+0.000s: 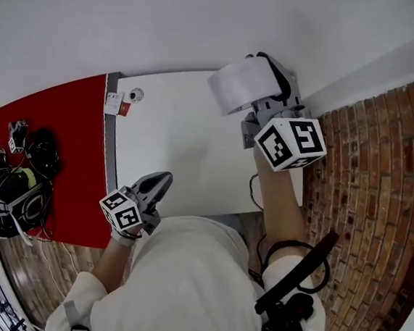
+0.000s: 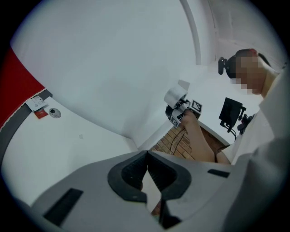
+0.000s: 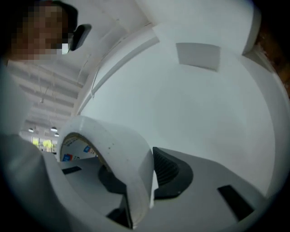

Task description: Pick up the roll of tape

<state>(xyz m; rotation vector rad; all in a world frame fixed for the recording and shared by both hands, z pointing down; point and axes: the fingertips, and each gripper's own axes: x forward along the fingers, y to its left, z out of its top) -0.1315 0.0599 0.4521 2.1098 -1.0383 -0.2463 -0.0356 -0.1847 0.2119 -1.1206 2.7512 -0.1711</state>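
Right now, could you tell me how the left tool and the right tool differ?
The left tool has its jaws shut on nothing; the right tool clamps the tape. The left tool is close to the person's body; the right tool reaches out over the table. Both carry a marker cube.

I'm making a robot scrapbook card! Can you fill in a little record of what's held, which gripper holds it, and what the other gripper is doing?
Held thing: white roll of tape
Held by: right gripper, one jaw inside the ring, one outside, shut on its wall
Where: up in the air, off the white table
Other gripper: left gripper, shut, empty
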